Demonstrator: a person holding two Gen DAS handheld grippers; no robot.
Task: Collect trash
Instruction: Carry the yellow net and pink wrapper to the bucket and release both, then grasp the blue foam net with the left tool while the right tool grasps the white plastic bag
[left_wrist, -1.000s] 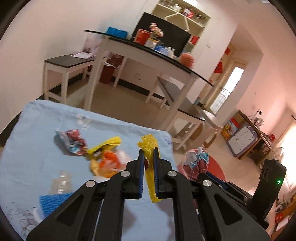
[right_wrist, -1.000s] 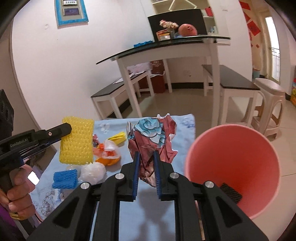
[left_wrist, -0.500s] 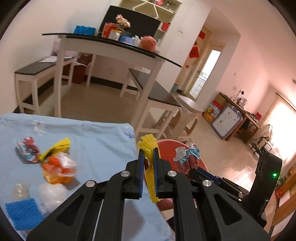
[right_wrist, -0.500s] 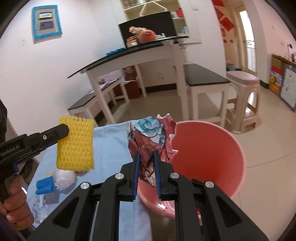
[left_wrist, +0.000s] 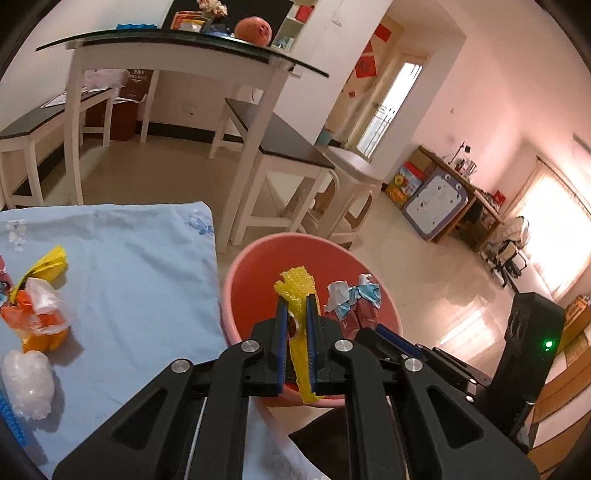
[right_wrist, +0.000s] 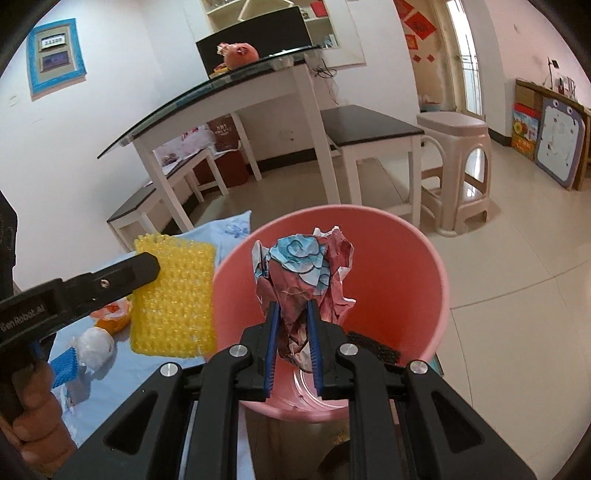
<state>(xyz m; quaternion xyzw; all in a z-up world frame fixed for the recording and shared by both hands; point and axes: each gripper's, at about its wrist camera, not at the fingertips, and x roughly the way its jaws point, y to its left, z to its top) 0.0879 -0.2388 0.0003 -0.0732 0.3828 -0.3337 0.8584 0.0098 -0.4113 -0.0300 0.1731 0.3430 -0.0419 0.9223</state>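
Table under light-blue cloth: clear plastic wad, orange-and-white bag and yellow wrapper lie at its left part. Left gripper clamped on yellow foam net, held over the near-left rim of the pink bin. Bin stands on the floor just beside the table's right edge. Right gripper clamped on crumpled red-and-blue wrapper, held over the bin's mouth. Black piece lies inside the bin.
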